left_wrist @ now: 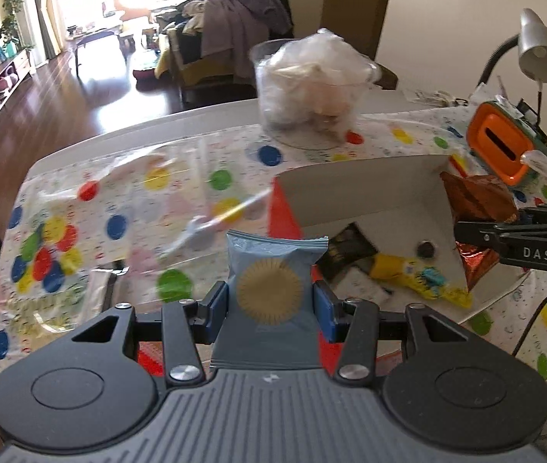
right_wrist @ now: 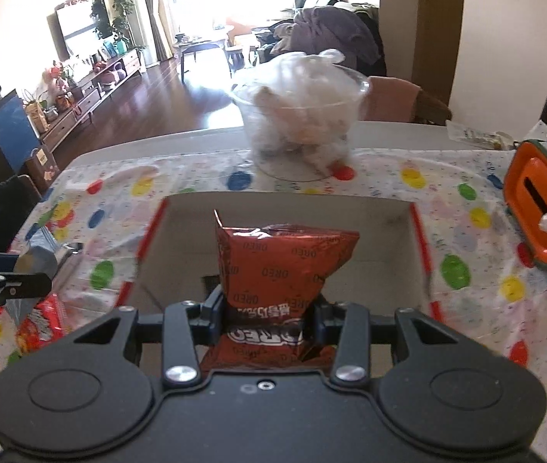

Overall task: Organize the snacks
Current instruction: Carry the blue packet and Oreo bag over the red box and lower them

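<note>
My left gripper (left_wrist: 271,310) is shut on a blue-grey snack packet with a gold sunburst seal (left_wrist: 271,293), held above the table left of an open white cardboard box (left_wrist: 362,189). In the box lie a black packet (left_wrist: 346,256), a yellow packet (left_wrist: 419,276) and a small dark round piece (left_wrist: 426,249). My right gripper (right_wrist: 269,310) is shut on a red Oreo bag (right_wrist: 281,266) and holds it over the box (right_wrist: 288,208). It also shows at the right edge of the left wrist view (left_wrist: 462,231) with the red bag (left_wrist: 477,200).
A clear plastic tub of wrapped snacks (left_wrist: 312,88) stands behind the box on the dotted tablecloth (left_wrist: 119,193). An orange container (left_wrist: 504,150) and a desk lamp (left_wrist: 541,50) are at the right. A red snack packet (right_wrist: 42,326) lies left of the box.
</note>
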A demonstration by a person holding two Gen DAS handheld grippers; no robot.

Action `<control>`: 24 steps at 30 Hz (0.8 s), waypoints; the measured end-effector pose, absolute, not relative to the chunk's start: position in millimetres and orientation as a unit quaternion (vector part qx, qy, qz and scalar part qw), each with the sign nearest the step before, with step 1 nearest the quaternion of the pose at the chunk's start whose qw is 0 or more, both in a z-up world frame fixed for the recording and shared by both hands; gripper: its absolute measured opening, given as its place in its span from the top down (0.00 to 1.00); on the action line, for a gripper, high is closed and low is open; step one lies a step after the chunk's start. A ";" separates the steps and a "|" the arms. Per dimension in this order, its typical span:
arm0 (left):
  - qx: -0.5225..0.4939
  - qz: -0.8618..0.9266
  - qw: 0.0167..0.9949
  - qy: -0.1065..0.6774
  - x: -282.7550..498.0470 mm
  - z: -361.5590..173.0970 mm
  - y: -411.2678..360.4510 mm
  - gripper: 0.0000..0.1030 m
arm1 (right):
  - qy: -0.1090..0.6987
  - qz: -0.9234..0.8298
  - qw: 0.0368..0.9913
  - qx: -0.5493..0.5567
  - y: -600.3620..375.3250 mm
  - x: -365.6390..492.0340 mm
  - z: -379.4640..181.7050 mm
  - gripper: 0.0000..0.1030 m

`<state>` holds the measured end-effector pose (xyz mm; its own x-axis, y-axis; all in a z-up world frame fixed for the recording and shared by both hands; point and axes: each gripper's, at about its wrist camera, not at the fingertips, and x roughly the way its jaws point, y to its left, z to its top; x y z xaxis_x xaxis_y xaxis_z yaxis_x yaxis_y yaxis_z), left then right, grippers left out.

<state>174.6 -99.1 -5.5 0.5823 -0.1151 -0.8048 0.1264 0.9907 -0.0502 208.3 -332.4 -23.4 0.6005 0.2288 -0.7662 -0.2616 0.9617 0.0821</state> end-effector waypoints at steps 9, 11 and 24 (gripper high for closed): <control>0.008 -0.090 0.881 0.465 200.5 -11.5 -158.5 0.55 | 0.450 0.154 0.879 -0.037 -375.5 225.3 -34.7 0.60; 0.007 -0.090 0.876 0.474 207.9 -15.8 -168.9 0.55 | 0.457 0.162 0.873 -0.043 -379.9 228.7 -38.7 0.60; -0.001 -0.071 0.848 0.525 254.7 -59.5 -214.2 0.55 | 0.499 0.199 0.839 -0.086 -378.9 262.4 -80.5 0.59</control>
